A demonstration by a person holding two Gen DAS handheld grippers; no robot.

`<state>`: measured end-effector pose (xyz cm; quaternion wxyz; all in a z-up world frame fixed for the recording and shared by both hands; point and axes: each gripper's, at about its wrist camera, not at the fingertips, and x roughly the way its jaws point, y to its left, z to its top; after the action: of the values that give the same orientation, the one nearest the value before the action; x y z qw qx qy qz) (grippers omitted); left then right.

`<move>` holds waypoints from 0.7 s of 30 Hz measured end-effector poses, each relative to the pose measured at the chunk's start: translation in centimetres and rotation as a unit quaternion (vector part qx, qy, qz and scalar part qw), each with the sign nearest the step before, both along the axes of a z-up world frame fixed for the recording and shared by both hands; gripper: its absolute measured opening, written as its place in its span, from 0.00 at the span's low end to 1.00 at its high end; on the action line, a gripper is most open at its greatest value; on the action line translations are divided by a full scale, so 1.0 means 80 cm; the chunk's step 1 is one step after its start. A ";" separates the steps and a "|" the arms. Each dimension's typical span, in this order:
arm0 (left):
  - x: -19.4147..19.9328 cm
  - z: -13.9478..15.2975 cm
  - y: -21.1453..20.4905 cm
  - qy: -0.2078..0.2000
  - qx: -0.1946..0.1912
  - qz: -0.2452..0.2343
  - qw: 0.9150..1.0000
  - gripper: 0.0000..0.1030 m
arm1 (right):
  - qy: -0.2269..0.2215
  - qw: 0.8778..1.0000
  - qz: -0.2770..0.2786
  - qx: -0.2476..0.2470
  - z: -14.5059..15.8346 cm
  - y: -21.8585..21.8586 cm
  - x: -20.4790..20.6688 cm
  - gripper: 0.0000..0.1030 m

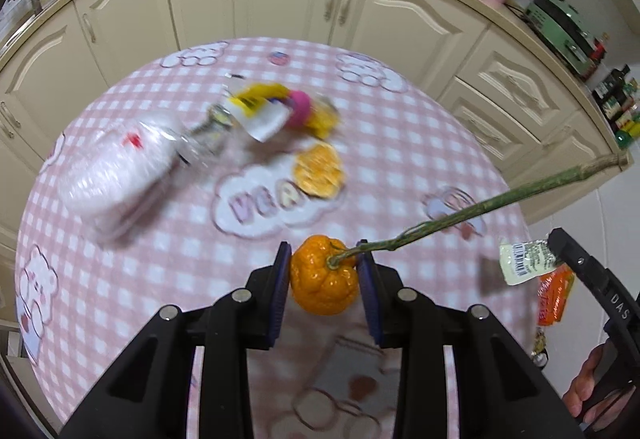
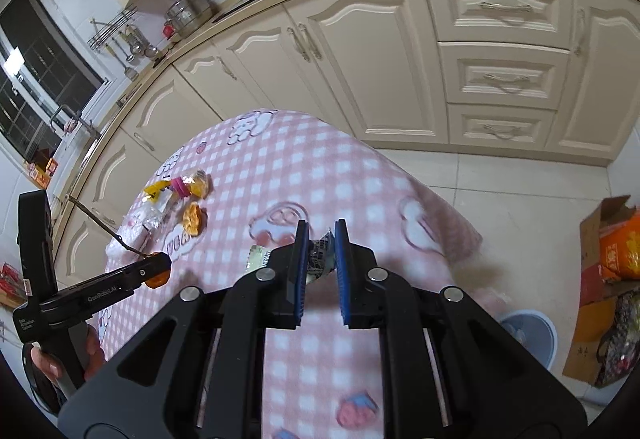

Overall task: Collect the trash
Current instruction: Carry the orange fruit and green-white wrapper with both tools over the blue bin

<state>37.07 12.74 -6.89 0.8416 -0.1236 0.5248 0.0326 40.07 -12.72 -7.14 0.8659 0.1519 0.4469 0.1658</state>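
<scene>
- My left gripper (image 1: pixel 323 271) is closed on an orange peel (image 1: pixel 324 275) with a long green stem (image 1: pixel 480 205), held above the table (image 1: pixel 400 159).
- My right gripper (image 2: pixel 322 251) pinches a crumpled wrapper (image 2: pixel 320 257), also lifted off the cloth.
- A blue bin (image 2: pixel 532 335) stands on the floor beside the table; neither piece is in it yet.
- Left on the table: another peel (image 1: pixel 319 170), a yellow-and-pink wrapper heap (image 1: pixel 280 111) and a white plastic bag (image 1: pixel 116 167).
- I judge the job is well short of finished.

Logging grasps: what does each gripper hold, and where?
Left gripper: wrinkled orange citrus fruit, pinched at its sides. Right gripper: crumpled printed plastic wrapper, by its end.
</scene>
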 end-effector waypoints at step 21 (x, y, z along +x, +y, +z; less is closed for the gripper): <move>-0.104 0.014 -0.258 -0.011 -0.017 -0.199 0.980 0.31 | 0.021 0.989 -0.149 0.003 -0.023 -0.195 -0.172 0.13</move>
<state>28.74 -7.88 -5.78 0.8348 -0.0316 0.5300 -0.1460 26.30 -28.29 -8.99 0.8708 0.2234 0.4367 0.0330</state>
